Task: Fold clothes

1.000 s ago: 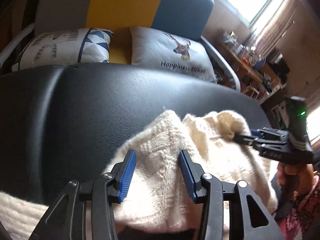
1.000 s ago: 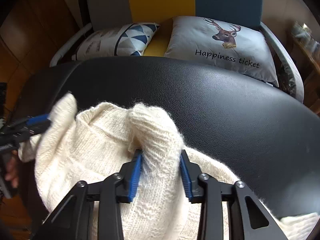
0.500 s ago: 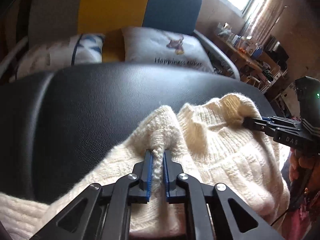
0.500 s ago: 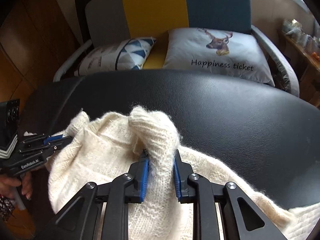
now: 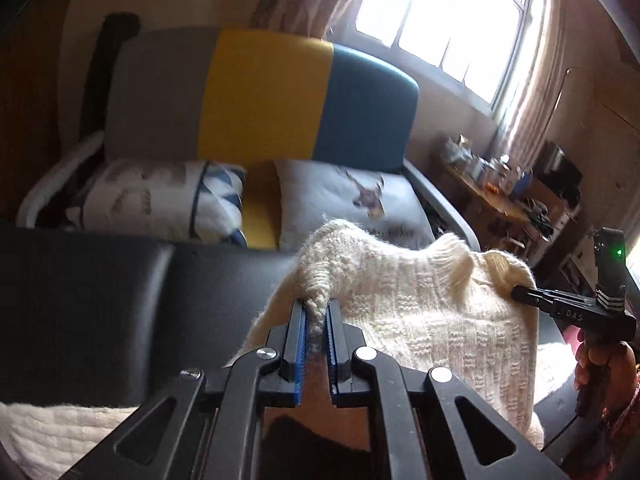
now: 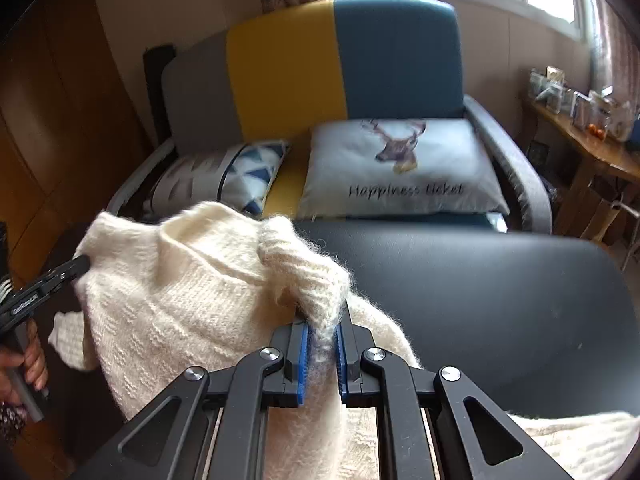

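Cream wool, thick and fuzzy with a ribbed collar, makes up the one sweater [image 5: 420, 312], which is held lifted above the smooth black padded table [image 6: 500, 300]. A bunched shoulder fold is pinched tight by the left gripper [image 5: 317, 320], another by the right gripper [image 6: 323, 334]. Behind the table, two cushions [image 6: 400, 168] are seen on an armchair [image 6: 340, 60]. The sweater's lower part is cut off.

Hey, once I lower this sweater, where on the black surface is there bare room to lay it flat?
The black padded surface is bare from the cream sweater across to its far edge by the sofa, and rightward toward the wooden side table. In the left view it is also bare left of the sweater. The near edge is crowded with cream knit fabric.
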Tool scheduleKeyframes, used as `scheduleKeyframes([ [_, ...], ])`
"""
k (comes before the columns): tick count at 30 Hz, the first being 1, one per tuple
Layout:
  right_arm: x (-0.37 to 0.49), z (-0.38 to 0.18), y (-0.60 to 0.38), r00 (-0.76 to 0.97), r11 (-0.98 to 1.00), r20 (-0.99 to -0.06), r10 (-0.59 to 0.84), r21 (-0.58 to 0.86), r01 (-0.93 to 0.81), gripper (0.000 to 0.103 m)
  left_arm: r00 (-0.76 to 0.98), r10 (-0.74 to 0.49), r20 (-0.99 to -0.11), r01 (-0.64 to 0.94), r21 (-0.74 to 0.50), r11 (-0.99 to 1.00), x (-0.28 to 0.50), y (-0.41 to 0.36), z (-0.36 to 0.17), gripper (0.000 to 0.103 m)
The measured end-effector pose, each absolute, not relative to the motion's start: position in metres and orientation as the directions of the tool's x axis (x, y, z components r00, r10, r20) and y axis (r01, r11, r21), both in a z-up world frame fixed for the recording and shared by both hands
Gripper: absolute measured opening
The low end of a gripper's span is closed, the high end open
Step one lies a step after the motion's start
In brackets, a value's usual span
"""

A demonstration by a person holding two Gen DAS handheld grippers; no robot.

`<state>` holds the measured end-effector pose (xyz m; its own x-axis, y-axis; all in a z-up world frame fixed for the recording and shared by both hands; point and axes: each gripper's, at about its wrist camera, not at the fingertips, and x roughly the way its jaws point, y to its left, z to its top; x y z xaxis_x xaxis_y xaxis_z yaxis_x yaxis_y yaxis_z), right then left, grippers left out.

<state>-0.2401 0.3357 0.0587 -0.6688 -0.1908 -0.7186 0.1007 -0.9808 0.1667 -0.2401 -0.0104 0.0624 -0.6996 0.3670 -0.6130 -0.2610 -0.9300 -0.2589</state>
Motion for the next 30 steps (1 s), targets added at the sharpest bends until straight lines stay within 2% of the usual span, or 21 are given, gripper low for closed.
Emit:
scheduleKeyframes([
  [6,-0.252,0.079,0.335,-0.748,-0.983,-0.642,-0.168,0.168,0.076,0.011,-0.787,0.297,-0.541,-0.242,-0.172,-0.955,-0.237,-0.002,0.092,0.008],
  [12,-0.283,0.063,0.338,-0.733,-0.984,-0.668,-0.126,0.177,0.009,0.011,-0.772,0.244,-0.587,-0.192,-0.150,-0.970,-0.266,0.017,0.081,0.008],
  [16,-0.274,0.056,0.348,-0.735,-0.969,-0.659,-0.159,0.246,-0.011,0.011,-0.783,0.261,-0.565,-0.205,-0.162,-0.965,-0.248,0.016,0.071,0.008],
  [20,-0.235,0.076,0.342,-0.798,-0.982,-0.585,-0.144,0.185,0.042,0.011,-0.834,0.275,-0.478,-0.232,-0.148,-0.961,-0.208,0.010,0.085,0.008],
  [27,-0.140,0.140,0.333,-0.921,-0.984,-0.359,-0.151,0.148,0.104,0.011,-0.913,0.287,-0.289,-0.212,-0.265,-0.941,-0.131,-0.014,0.126,0.008],
  [29,-0.111,0.152,0.328,-0.940,-0.985,-0.305,-0.151,0.131,0.116,0.011,-0.939,0.262,-0.222,-0.194,-0.286,-0.938,-0.101,-0.024,0.137,0.005],
  [30,-0.096,0.159,0.327,-0.950,-0.985,-0.273,-0.154,0.124,0.124,0.011,-0.954,0.241,-0.180,-0.181,-0.296,-0.938,-0.083,-0.031,0.143,0.001],
])
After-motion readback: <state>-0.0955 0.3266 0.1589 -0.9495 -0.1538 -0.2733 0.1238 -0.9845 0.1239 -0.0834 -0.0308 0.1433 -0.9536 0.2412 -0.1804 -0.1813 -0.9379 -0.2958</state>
